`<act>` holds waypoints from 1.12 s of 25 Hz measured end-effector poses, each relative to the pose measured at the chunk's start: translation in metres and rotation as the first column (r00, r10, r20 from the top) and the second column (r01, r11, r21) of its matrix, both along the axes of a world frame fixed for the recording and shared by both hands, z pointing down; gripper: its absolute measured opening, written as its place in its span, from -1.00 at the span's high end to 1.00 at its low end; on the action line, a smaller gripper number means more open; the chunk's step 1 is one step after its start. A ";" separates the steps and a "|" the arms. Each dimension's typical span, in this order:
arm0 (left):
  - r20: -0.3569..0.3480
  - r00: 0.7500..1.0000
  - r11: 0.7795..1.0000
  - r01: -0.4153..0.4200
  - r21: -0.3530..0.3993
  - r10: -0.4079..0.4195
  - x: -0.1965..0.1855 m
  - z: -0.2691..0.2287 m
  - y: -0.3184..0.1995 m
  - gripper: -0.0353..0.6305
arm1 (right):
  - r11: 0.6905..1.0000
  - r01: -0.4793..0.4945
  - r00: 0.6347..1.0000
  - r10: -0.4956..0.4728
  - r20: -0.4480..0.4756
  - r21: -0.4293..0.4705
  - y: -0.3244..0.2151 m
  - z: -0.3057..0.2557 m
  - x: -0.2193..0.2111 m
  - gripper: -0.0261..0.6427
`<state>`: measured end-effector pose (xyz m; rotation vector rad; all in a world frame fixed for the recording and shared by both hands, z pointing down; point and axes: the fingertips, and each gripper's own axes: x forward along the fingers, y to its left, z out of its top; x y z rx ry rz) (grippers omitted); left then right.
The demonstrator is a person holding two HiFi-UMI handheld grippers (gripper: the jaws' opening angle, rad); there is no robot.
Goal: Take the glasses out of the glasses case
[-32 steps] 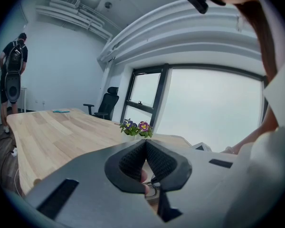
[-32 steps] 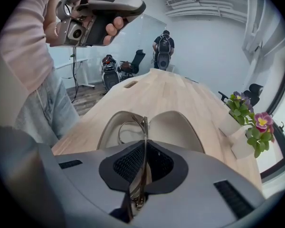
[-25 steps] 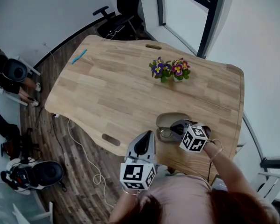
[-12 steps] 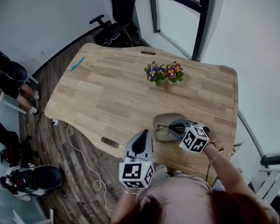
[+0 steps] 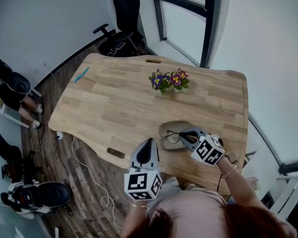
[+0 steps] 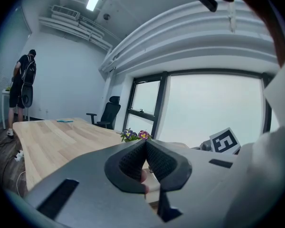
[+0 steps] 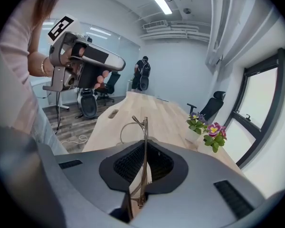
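Right hand-held gripper is closed on the glasses, the thin metal frame pinched edge-on with its long axis running up-frame along the jaws. In the head view they lie at the open glasses case, lower right of the tabletop; whether they are clear of it cannot be told. Left hand-held gripper is closed and empty, off the near edge. Upward room judged free; potted flowers stand well apart.

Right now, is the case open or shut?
Open. The case lies with its two halves spread on the table; the right gripper is shut on the glasses.
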<state>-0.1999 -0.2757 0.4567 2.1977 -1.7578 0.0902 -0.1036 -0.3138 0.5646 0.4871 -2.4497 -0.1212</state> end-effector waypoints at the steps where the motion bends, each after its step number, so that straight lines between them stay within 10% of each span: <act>1: 0.000 1.000 1.000 0.002 0.003 -0.002 0.001 -0.002 0.001 0.89 | 1.000 -0.011 1.000 0.011 0.013 0.000 0.001 -0.004 0.002 0.89; 28: 0.036 0.998 0.995 0.044 0.088 -0.048 0.042 -0.048 0.044 0.89 | 0.970 -0.243 0.898 0.222 0.381 0.007 0.041 -0.107 0.067 0.89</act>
